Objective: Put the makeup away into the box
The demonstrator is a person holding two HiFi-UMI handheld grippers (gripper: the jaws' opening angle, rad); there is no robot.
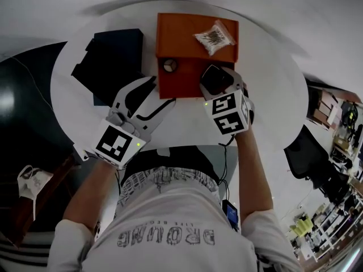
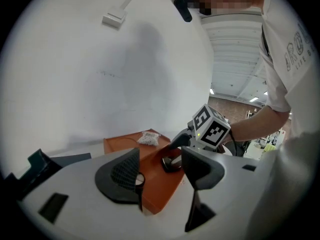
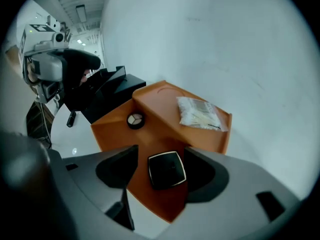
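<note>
An open orange box (image 1: 177,86) lies on the round white table (image 1: 272,95). In its near half sit a round eyeshadow compact (image 1: 170,66) and a black square compact (image 1: 215,79). A packet of cotton swabs (image 1: 214,37) rests on the far half. My right gripper (image 1: 220,83) hangs over the square compact (image 3: 167,169), which lies flat between the open jaws with a gap at the left pad. At the box's front left corner, my left gripper (image 1: 157,95) stands open and empty. In the left gripper view the jaws frame the box (image 2: 160,194) and the square compact (image 2: 172,163).
A black case (image 1: 110,61) lies left of the box, close to my left gripper. A small black tube (image 3: 71,118) lies on the table near it. The table's front edge runs just before the person's body. A dark chair (image 1: 312,152) stands off to the right.
</note>
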